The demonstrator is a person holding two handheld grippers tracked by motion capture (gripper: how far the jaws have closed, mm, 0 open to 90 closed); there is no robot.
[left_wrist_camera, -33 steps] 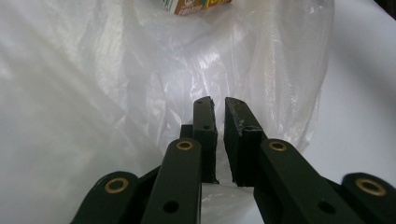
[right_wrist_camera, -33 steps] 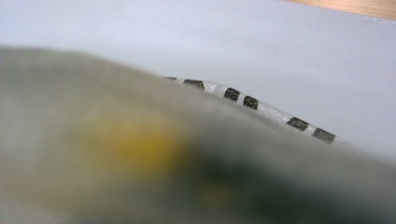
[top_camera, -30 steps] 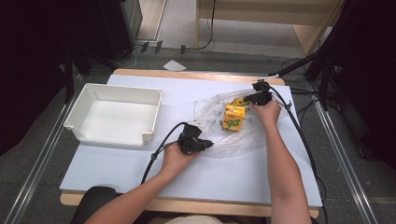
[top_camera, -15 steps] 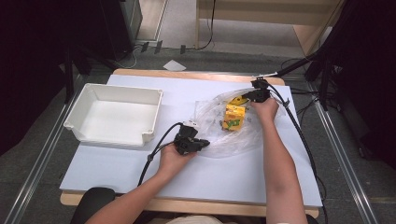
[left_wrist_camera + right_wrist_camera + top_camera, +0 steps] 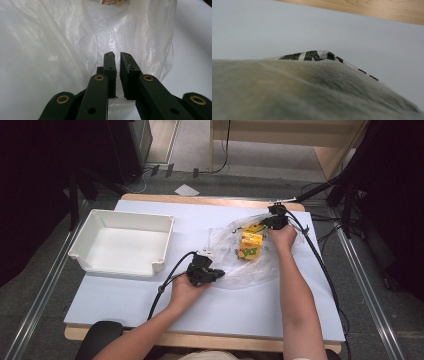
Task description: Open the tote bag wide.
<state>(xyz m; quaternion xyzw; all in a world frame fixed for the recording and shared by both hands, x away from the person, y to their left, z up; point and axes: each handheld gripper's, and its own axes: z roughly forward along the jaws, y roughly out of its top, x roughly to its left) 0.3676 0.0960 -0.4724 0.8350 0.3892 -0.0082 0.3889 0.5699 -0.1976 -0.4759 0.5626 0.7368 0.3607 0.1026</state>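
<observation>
High view, desk (image 5: pixel 125 320): one white desk top carried everything.
High view, tray (image 5: pixel 165 237): one empty white plastic tray sat on the desk's left part, well apart from the bag.
High view, bag (image 5: pixel 250 272): one clear plastic bag lay crumpled right of the tray, between the two hands.
High view, cartons (image 5: pixel 250 245): two yellow-orange cartons showed through the bag, one large and one smaller one just behind it, touching or nearly so.
High view, left tongs (image 5: pixel 216 275): one pair, at the bag's near left edge.
High view, right tongs (image 5: pixel 265 222): one pair, at the bag's far right edge, beside the smaller carton.
Left gripper view, left tongs (image 5: pixel 117 58): two black jaws stood narrow, with thin bag film (image 5: pixel 75 37) pinched in the slit between them; a strip of one carton (image 5: pixel 110 2) showed at the top edge.
Right gripper view, bag (image 5: pixel 312 87): film with black print lay pressed close against the lens, desk surface behind; the jaws were hidden, but they were closed tight, apparently on the film.
</observation>
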